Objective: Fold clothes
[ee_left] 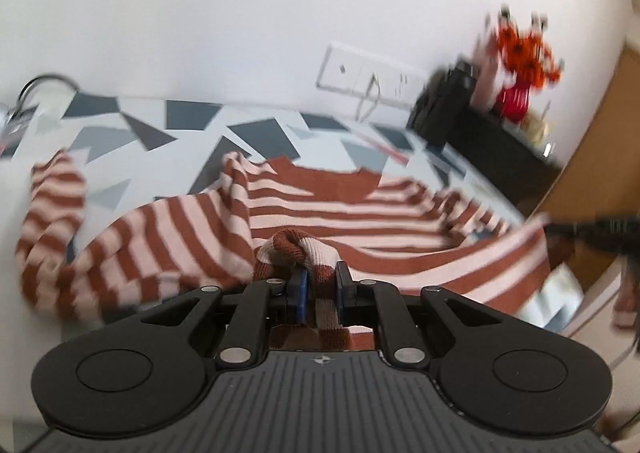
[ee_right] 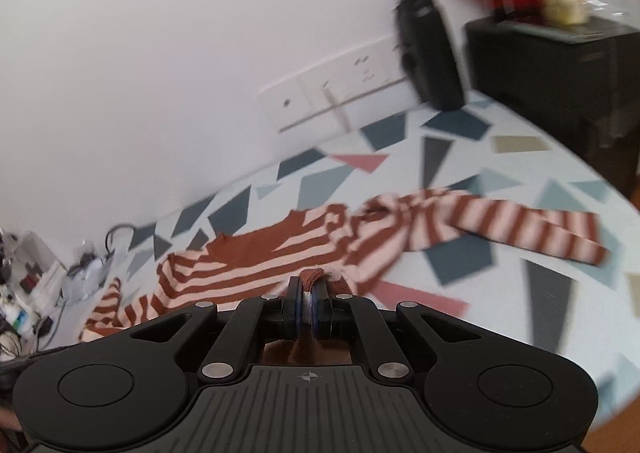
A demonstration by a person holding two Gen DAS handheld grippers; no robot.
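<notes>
Clamped on a bunched fold of the striped sweater [ee_left: 320,209], the left gripper [ee_left: 320,289] holds its blue pads pressed against the knit. That sweater lies spread on the patterned tablecloth [ee_left: 192,113], one sleeve trailing off to the left, bare cloth beyond it up to the white wall [ee_left: 240,13]. Farther right, the right gripper [ee_right: 308,305] is pinched tight on the brown hem. Behind stand a wall socket strip [ee_right: 332,93], a black bottle [ee_right: 430,49] and a black box [ee_right: 560,65] near the table's right edge. Both grippers point downward at the cloth.
</notes>
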